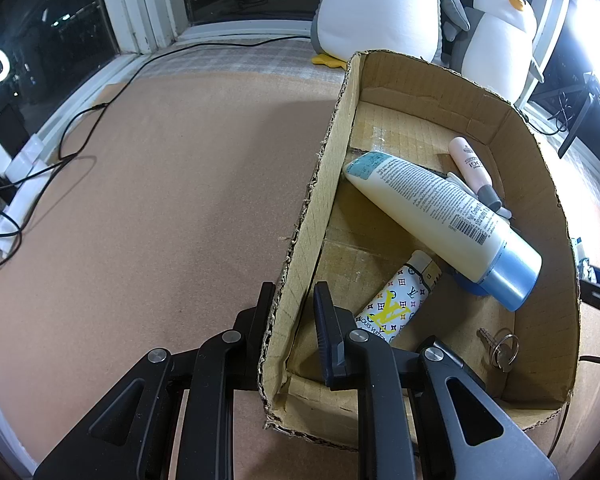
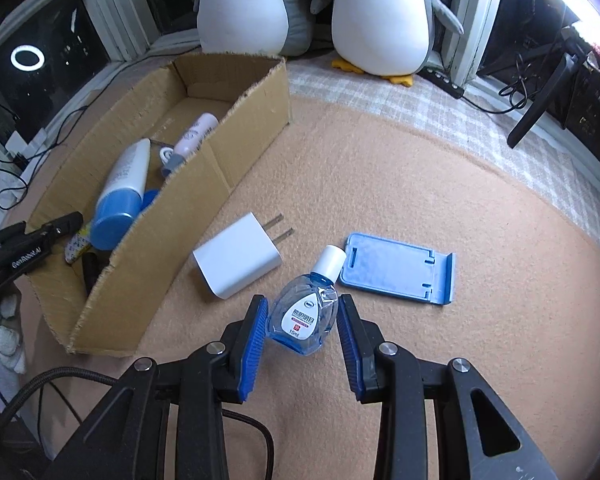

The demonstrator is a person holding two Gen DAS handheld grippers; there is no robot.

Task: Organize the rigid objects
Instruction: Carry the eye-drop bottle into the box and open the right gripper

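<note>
A cardboard box [image 1: 540, 184] [image 2: 236, 148] holds a cream tube with a blue cap [image 1: 440, 216] [image 2: 122, 184], a pink tube [image 1: 472, 166] [image 2: 194, 134], a patterned lighter [image 1: 396, 300] and a key on a ring [image 1: 500, 348]. My left gripper [image 1: 294, 304] straddles the box's left wall [image 1: 320, 184], one finger outside and one inside, clamping it. My right gripper [image 2: 303, 312] is open, fingers on either side of a small blue eye-drop bottle [image 2: 306, 312] lying on the mat. A white charger plug [image 2: 236, 264] and a blue phone stand [image 2: 400, 268] lie beside it.
Two plush penguins [image 1: 380, 8] [image 2: 380, 12] sit at the back by the window. Black cables [image 1: 72, 132] and white items lie at the left edge. A black stand [image 2: 540, 100] is at the right. The surface is a tan mat [image 2: 420, 168].
</note>
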